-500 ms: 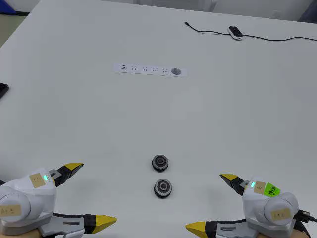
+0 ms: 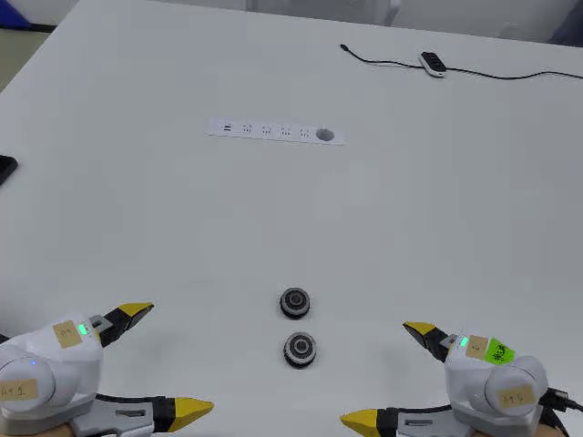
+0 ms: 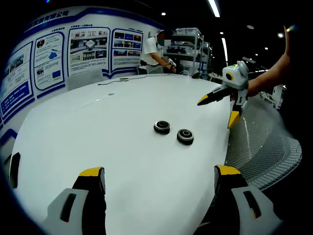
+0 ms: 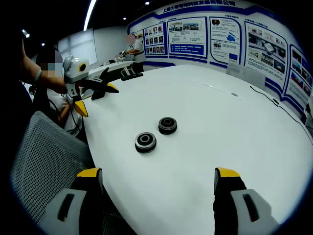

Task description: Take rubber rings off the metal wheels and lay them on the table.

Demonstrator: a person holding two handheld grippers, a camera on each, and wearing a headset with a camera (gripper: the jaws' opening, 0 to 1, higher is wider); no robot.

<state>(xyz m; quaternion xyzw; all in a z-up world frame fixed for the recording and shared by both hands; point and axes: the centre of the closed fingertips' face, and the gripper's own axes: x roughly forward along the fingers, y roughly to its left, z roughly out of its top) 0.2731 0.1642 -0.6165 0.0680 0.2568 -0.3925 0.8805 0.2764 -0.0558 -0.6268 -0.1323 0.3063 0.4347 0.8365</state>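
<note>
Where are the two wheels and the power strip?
nearer wheel (image 2: 300,349), head view, centre hub.
farther wheel (image 2: 294,303), head view, centre hub.
power strip (image 2: 273,131), head view, middle of top face.

Wheels black and silver, table white, left tool and right tool yellow-tipped.

Two metal wheels on table
</note>
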